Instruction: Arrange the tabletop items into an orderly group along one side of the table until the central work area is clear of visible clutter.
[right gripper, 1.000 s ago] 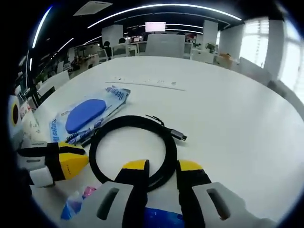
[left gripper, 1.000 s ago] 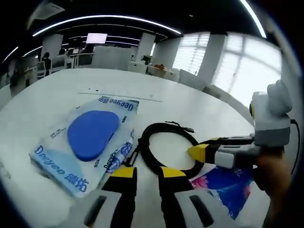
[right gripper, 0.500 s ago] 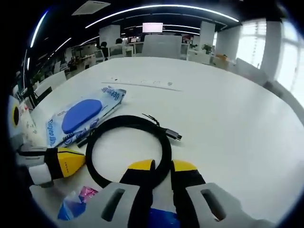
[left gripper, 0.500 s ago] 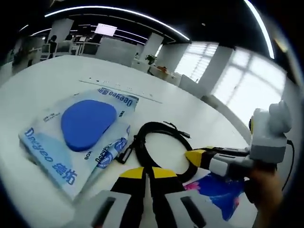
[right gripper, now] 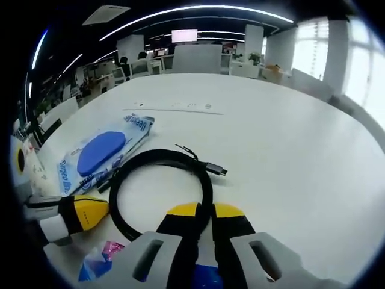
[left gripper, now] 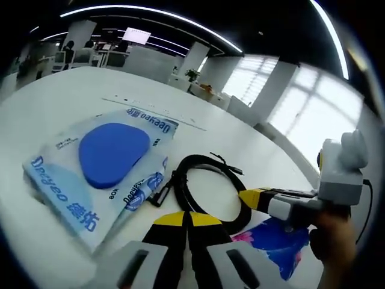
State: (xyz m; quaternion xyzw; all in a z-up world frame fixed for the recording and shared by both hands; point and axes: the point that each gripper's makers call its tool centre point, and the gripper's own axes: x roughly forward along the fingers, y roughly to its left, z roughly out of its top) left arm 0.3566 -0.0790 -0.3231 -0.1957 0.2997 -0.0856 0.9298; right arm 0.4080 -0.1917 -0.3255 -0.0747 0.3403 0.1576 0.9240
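Observation:
A black cable point(left gripper: 207, 183) lies coiled in a loop on the white table point(left gripper: 54, 102). My left gripper point(left gripper: 187, 218) is shut at the loop's near left edge, with the cable running into its yellow tips. In the right gripper view the same cable point(right gripper: 162, 159) curves down between the jaws of my right gripper point(right gripper: 204, 211), which is shut on its near side. The left gripper point(right gripper: 90, 208) comes in from the left there, its tip against the loop. The right gripper point(left gripper: 255, 197) meets the loop from the right in the left gripper view.
A pale blue Deeyeo packet with a blue oval point(left gripper: 114, 153) point(right gripper: 99, 150) lies flat to the left of the cable. A blue and pink packet point(left gripper: 283, 238) point(right gripper: 99, 262) lies near the right gripper. A hand point(left gripper: 337, 241) holds that gripper. Bare table stretches beyond point(right gripper: 289, 132).
Both grippers have gone from open to shut at the cable loop. The cable and both packets lie where they were.

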